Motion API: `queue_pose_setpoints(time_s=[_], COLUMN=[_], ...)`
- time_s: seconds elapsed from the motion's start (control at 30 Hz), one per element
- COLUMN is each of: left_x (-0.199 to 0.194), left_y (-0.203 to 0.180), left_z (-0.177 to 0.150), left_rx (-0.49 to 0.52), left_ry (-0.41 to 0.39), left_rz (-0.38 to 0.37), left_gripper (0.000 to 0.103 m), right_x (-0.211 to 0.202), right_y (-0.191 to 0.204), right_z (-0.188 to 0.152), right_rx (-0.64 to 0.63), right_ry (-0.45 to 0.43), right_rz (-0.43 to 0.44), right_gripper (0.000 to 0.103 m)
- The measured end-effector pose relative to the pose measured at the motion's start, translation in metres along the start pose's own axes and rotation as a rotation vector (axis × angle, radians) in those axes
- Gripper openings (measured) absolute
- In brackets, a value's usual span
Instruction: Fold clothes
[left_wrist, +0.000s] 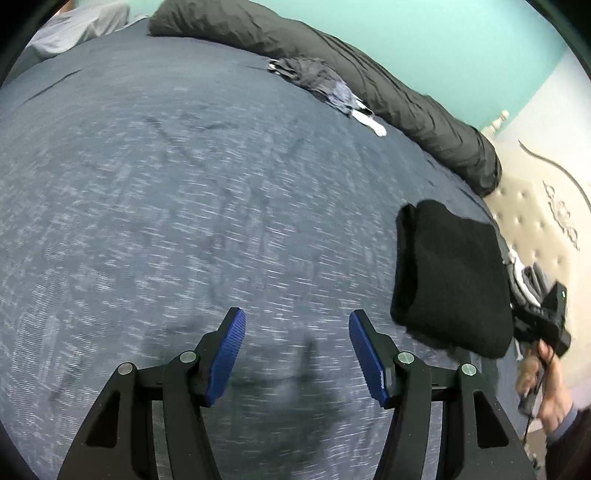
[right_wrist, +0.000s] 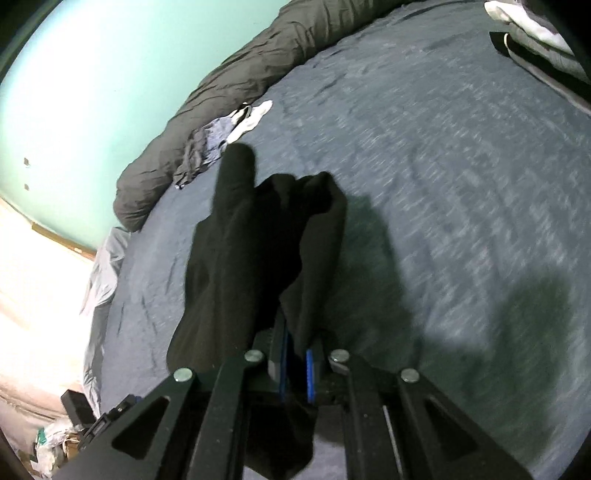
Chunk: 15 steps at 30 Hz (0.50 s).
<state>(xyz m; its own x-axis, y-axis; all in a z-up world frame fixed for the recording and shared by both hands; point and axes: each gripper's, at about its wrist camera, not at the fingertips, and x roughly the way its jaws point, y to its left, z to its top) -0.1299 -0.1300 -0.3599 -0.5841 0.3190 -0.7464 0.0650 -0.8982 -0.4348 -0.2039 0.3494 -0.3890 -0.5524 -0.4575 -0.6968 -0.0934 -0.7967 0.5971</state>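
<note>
Two black grippers with ribbed blue pads work over a wide bed covered in a mottled blue-grey bedspread (left_wrist: 155, 192). The left gripper (left_wrist: 297, 354) hovers above a bare stretch of that cover, its jaws standing well apart with nothing between them, and its shadow falls on the fabric just below.

The right gripper (right_wrist: 295, 363) has its jaws drawn nearly together, pinching the near edge of a black fleece garment (right_wrist: 255, 251). From its own camera the garment hangs forward from the pads in a bunched, folded mass, with one rolled part sticking up past the rest, and it throws a dark shadow on the bedspread to the right. From the left wrist camera the same black garment (left_wrist: 450, 273) shows as a thick folded bundle lifted off the cover at the right side of the bed, with the person's hand (left_wrist: 550, 384) gripping the tool's handle beyond it.

Along the far edge of the bed lies a long rolled dark grey duvet (left_wrist: 369, 70) against a mint-green wall (left_wrist: 443, 33). Beside the duvet, on the bedspread, sits a small heap of dark and pale blue clothes with a white sock (left_wrist: 375, 123) at its end. Both views are streaked with motion blur.
</note>
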Motion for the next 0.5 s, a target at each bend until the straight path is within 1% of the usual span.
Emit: queue_pose_setpoints(time_s=[0.2,0.33,0.4,0.5], left_x=[0.026,0.043,0.049,0.058], left_y=[-0.045,-0.077,-0.087,-0.102], left_z=[-0.002,-0.006,-0.008,-0.011], left_rx=[0.068,0.12,0.138,0.16], left_ry=[0.046,0.071,0.082,0.097], left_rz=[-0.048,-0.073,-0.082,-0.093], left_gripper=[0.063,0.063,0.063,0.063], right_x=[0.014,0.028,0.033,0.031], right_y=[-0.021,-0.024,-0.025,-0.025], right_z=[0.027,0.03,0.03,0.029], right_rx=[-0.059,-0.121,-0.162,-0.209], right_ry=[0.037,0.064,0.081,0.088], right_rz=[-0.082,-0.137,-0.163,-0.185], right_gripper=[0.006,0.007,0.007,0.011])
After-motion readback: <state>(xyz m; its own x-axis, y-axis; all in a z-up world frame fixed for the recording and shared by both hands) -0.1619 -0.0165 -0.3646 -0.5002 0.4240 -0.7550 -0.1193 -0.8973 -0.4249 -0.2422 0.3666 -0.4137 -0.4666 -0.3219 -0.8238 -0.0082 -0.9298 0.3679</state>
